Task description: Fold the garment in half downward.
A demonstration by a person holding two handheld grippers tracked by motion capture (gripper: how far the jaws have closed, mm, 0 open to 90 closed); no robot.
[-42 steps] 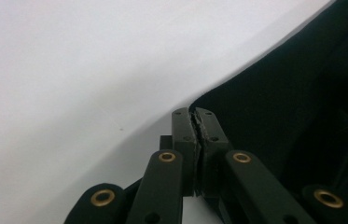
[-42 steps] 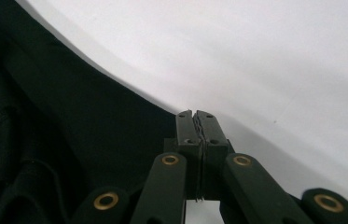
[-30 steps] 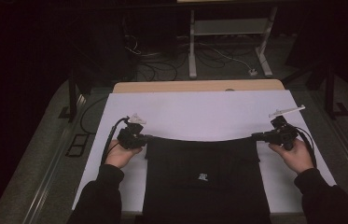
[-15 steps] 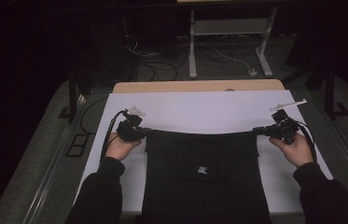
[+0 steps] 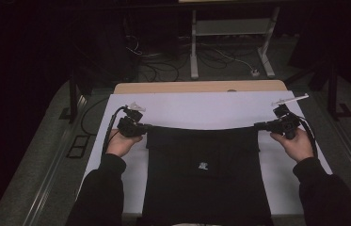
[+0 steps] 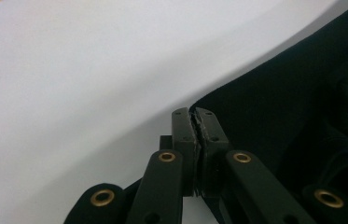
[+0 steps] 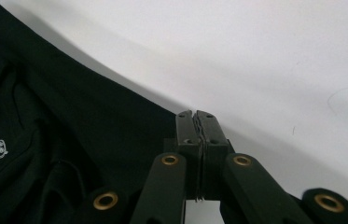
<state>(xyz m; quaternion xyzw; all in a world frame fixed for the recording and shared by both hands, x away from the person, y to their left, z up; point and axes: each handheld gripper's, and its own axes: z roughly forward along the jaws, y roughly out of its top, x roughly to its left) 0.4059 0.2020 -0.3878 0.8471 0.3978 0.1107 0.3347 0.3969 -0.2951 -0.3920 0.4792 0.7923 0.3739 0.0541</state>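
Crosswise, the garment point(image 5: 203, 174) has its far edge running left to right, each corner clamped: left gripper point(image 5: 146, 127), right gripper point(image 5: 259, 125), both jaws shut on cloth over the white sheet point(image 5: 201, 108).

Each handheld gripper, the left gripper point(image 5: 146, 127) and the right gripper point(image 5: 259, 125), is matte black with two flat linkage arms. Brass-coloured rivets mark the pivots below the pads. A black cable trails behind each gripper body, and both forearms wear black long sleeves point(image 5: 99, 188).
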